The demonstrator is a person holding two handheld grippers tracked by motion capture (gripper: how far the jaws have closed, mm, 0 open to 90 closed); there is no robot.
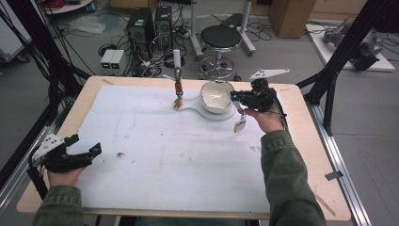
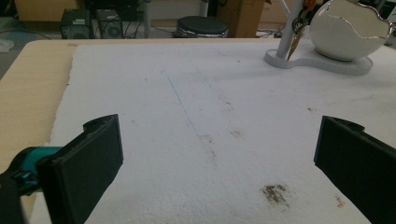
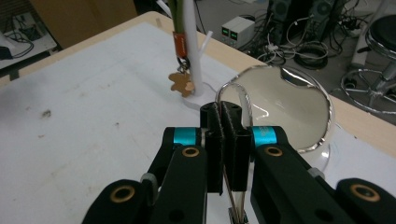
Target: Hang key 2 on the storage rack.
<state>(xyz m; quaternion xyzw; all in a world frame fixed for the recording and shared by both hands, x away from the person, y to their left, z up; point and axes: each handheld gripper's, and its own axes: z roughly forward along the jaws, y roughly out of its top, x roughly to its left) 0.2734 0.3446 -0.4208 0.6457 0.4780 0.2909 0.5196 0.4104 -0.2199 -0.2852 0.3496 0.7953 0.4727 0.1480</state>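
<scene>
Black jaws of right tool (image 3: 227, 122) sit closest to the lens in right gripper view, clamped tight on a thin silver loop (image 3: 233, 95) w/ strands running down between them. High view: right tool (image 1: 239, 97) raised above tabletop (image 1: 310, 141), a small tag (image 1: 239, 125) dangling below it, just beside egg-shaped bowl (image 1: 216, 96) on white stand base (image 1: 197, 111). Stand post (image 1: 177, 61) carries a brown pendant (image 1: 178, 101) on orange strap. Left tool (image 1: 87, 153) at near-left corner over white mat (image 1: 164, 150), jaws wide apart, nothing between them.
</scene>
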